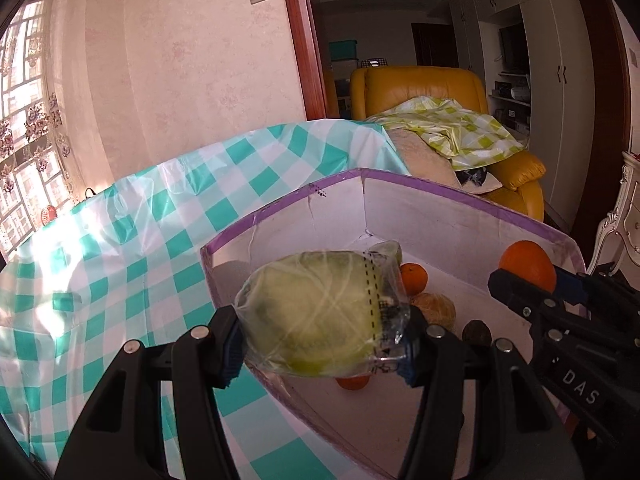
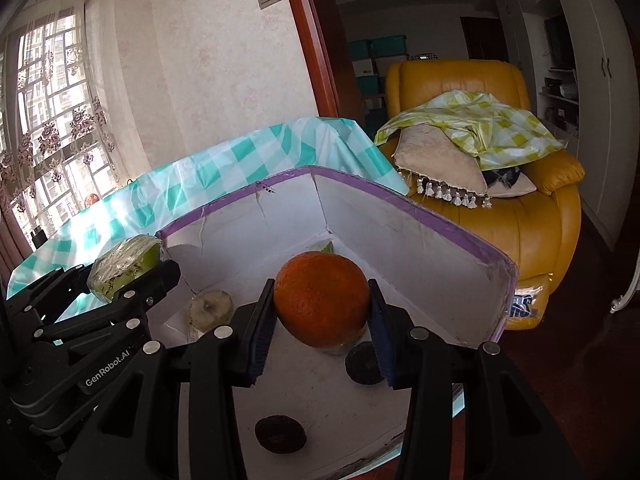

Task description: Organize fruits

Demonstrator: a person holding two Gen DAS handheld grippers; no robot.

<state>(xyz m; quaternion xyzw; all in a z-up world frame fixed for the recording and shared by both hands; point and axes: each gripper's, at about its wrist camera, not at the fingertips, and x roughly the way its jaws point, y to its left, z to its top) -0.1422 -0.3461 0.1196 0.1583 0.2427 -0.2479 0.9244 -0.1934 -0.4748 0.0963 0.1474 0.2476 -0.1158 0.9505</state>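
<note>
Partly done: several fruits already lie in the white box (image 2: pixel 420 232) below the fingers, while left gripper (image 1: pixel 320 344) clamps a wrapped green fruit (image 1: pixel 316 312) and right gripper (image 2: pixel 320 320) clamps an orange (image 2: pixel 320 300), both above it, unreleased.

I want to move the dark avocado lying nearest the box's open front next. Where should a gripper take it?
Grip the dark avocado across its narrower middle, coming from above. It lies flat on the box floor with bare floor around it, so both fingers seem to fit.
</note>
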